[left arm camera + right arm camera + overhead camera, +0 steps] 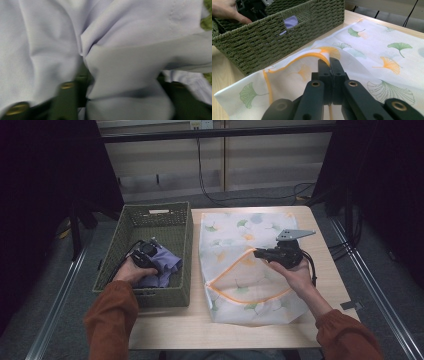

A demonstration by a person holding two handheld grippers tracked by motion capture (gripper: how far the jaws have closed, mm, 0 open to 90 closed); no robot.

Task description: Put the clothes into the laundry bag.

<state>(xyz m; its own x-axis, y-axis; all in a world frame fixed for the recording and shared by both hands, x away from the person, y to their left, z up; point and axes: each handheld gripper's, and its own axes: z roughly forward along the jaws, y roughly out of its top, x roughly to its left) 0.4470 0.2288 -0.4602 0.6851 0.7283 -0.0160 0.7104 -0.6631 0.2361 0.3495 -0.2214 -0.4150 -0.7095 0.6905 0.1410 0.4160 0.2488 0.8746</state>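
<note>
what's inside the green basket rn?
Inside the woven green basket lies a crumpled lavender cloth, with the left gripper closed on a fold of it. The cloth and the hand cover whatever is beneath them; the far half's floor looks bare.

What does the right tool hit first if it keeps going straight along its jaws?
Probably the green woven basket. The right tool is shut on the orange-edged flap of the leaf-print bag and points across it at the basket's side wall. Depth is unclear; the bag's cloth lies just ahead.
</note>
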